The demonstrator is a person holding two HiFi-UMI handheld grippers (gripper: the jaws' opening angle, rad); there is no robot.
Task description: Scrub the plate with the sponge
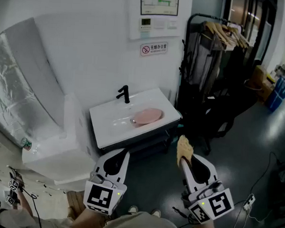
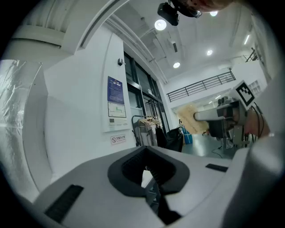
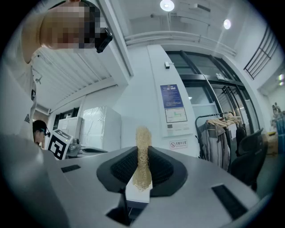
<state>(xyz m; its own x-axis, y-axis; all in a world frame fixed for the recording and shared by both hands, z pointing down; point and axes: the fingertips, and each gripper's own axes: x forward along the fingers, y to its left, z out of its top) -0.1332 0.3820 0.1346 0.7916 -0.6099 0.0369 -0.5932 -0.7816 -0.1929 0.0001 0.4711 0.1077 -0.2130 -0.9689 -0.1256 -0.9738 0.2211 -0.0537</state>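
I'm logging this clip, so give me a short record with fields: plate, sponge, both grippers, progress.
plate: pink, lying in the white sink near the black faucet
sponge: tan, fibrous, clamped in the right gripper
left gripper: shut, empty
position: both grippers short of the sink, above the floor
progress: sponge not yet on plate

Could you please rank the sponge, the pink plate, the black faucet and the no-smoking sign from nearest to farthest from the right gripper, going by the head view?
1. sponge: clamped in the right gripper.
2. pink plate: lying in the sink, ahead and leftward.
3. black faucet: at the sink's back edge.
4. no-smoking sign: up on the wall.
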